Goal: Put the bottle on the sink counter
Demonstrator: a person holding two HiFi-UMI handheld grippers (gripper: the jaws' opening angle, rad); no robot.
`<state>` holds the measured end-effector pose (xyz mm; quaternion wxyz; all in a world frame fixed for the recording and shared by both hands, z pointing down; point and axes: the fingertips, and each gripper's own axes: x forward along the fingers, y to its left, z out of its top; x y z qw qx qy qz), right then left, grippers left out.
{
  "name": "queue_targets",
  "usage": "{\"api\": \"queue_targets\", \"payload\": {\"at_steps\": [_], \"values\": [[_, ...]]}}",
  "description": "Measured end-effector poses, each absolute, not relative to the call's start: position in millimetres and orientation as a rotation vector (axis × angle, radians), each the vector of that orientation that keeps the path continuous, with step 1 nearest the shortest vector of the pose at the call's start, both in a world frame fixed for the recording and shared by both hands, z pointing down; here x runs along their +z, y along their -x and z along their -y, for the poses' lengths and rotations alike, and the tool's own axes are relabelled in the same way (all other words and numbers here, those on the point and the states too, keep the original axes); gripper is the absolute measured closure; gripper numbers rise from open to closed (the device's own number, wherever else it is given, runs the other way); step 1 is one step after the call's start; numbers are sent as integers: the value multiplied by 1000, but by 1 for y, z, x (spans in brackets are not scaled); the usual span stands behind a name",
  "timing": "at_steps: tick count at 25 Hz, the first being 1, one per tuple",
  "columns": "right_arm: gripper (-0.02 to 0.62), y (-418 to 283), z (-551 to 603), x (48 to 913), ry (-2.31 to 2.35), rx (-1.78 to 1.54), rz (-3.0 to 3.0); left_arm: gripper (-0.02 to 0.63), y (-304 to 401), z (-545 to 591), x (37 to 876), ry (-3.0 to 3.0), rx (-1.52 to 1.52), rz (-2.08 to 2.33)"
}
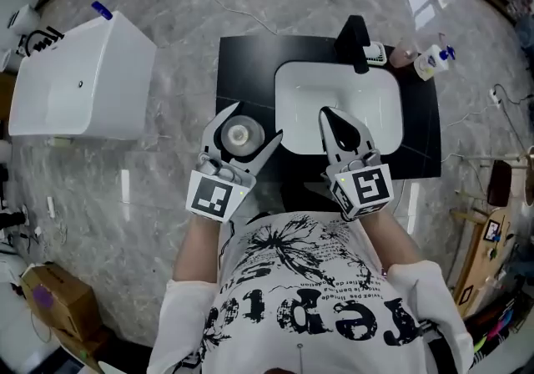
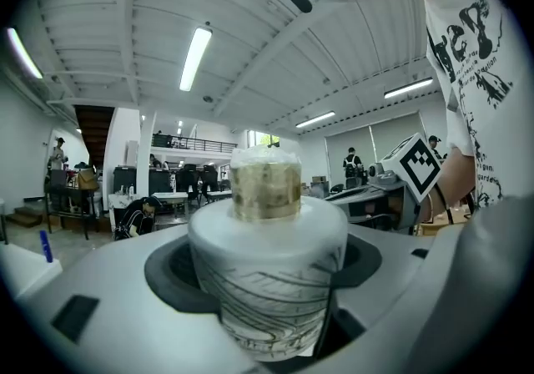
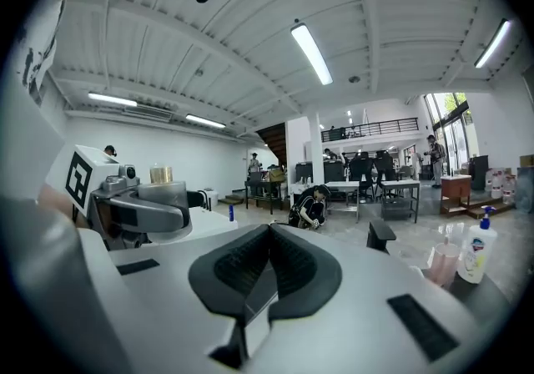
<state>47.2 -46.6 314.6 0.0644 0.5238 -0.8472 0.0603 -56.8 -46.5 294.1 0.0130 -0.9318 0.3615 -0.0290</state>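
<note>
The bottle (image 1: 239,135) is white with dark line drawing and a gold cap (image 2: 265,189). My left gripper (image 1: 250,124) is shut on its body and holds it upright in the air, over the left part of the black sink counter (image 1: 250,63). In the left gripper view the bottle (image 2: 267,280) fills the space between the jaws. My right gripper (image 1: 340,126) hangs over the white basin (image 1: 375,105), shut with nothing in it; its pads (image 3: 288,268) meet. From the right gripper view the left gripper and bottle (image 3: 158,197) show at the left.
A black faucet (image 1: 355,42) stands behind the basin. A pink cup (image 1: 403,55) and a white pump bottle (image 1: 430,62) sit at the counter's back right corner. A white tub (image 1: 79,80) stands on the marble floor to the left. People and desks show far off.
</note>
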Motion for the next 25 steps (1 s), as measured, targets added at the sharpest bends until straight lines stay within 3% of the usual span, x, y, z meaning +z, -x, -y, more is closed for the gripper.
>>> {"api": "queue_targets", "payload": {"at_steps": [14,25], "values": [[581,-59,232,415,-1385,261,2611,258,32,251,425,2936,-295,-1355],[580,-67,298,486,-1306,249,2598,258,23,333,524,2951,-499,-1359]]}}
